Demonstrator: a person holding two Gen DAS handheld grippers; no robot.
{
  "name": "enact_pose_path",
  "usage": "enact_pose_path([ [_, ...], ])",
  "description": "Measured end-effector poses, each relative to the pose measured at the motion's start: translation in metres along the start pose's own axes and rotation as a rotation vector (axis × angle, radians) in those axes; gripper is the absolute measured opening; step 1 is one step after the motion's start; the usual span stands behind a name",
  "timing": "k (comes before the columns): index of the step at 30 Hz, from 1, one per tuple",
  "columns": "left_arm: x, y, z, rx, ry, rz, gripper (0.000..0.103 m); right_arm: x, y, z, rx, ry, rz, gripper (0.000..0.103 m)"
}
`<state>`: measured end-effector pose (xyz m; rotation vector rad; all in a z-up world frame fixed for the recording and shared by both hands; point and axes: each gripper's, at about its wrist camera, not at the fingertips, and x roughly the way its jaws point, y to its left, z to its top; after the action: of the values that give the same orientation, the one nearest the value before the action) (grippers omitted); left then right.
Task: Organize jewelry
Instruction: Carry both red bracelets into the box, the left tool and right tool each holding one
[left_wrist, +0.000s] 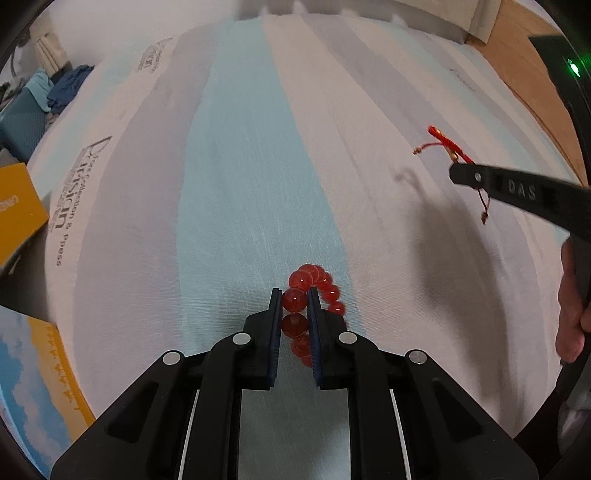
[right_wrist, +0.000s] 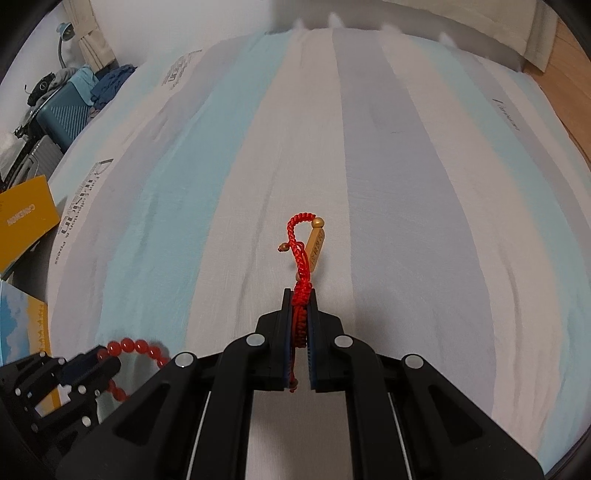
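Over the striped bedsheet, my left tool pinched a red bead bracelet between its pads, the beads curling out to the right of the fingers just above the bed. My right tool clamped a red braided cord bracelet, its loop and gold-coloured bar charm standing clear ahead of the fingertips. A yellow box and a teal suitcase sat off the bed's left edge.
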<state>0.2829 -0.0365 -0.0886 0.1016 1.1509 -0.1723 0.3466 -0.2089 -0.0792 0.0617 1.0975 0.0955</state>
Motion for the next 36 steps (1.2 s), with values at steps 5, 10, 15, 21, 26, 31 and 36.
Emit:
enact_pose_path([
  [5,-0.016,0.002,0.001,-0.005,-0.018,0.007,0.013,-0.019,-0.005,-0.012,0.015,-0.009,0.004,0.006],
  [10,-0.035,0.006,0.000,-0.006,-0.042,0.020,0.013,-0.039,-0.004,-0.022,0.016,-0.030,0.013,0.005],
  [15,-0.056,0.013,-0.004,-0.013,-0.067,0.038,0.013,-0.059,0.005,-0.030,0.006,-0.048,0.020,0.005],
  [21,-0.085,0.024,-0.012,-0.028,-0.100,0.067,0.013,-0.082,0.023,-0.039,-0.011,-0.064,0.037,0.005],
  [26,-0.107,0.037,-0.022,-0.050,-0.119,0.087,0.013,-0.104,0.044,-0.047,-0.030,-0.085,0.063,0.005],
  [31,-0.130,0.058,-0.036,-0.076,-0.141,0.107,0.013,-0.124,0.072,-0.053,-0.065,-0.106,0.085,0.005],
  [36,-0.155,0.084,-0.048,-0.106,-0.164,0.124,0.013,-0.144,0.109,-0.059,-0.107,-0.127,0.111,0.005],
])
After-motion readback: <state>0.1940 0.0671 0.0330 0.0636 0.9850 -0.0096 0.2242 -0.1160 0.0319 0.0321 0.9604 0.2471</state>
